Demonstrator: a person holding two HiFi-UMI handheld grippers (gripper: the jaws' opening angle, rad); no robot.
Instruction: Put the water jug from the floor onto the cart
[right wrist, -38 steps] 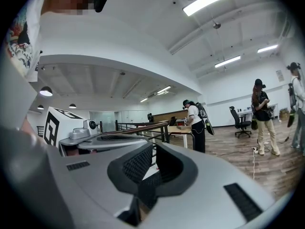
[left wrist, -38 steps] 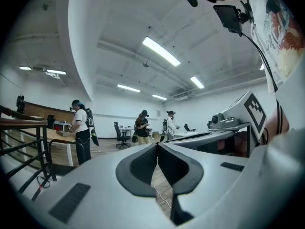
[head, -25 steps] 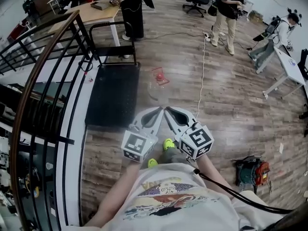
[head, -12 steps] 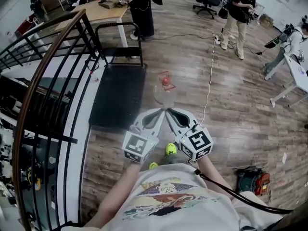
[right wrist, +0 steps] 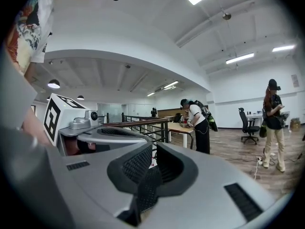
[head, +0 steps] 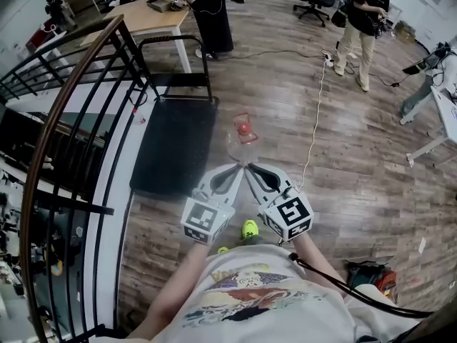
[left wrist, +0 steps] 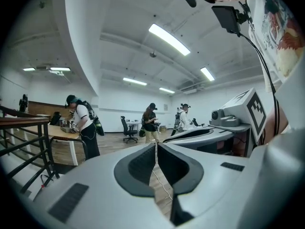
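In the head view the clear water jug (head: 241, 140) with a red cap stands upright on the wooden floor, just right of the black flat cart (head: 175, 145). The cart's metal handle (head: 175, 40) is at its far end. My left gripper (head: 238, 168) and right gripper (head: 249, 168) are held side by side with tips almost touching, just short of the jug and not touching it. Both are shut with nothing in them. In the left gripper view the left gripper (left wrist: 156, 146) points level across the room, and the right gripper (right wrist: 153, 150) does the same in its own view. Neither shows the jug.
A black stair railing (head: 71, 120) runs along the left beside the cart. A white cable (head: 311, 138) crosses the floor right of the jug. A wooden desk (head: 150, 16) stands behind the cart, a red and black machine (head: 368, 274) lies at the lower right, and people stand at the back.
The person has walked forward. The jug and cart now lie closer to both grippers, which stay shut and side by side.
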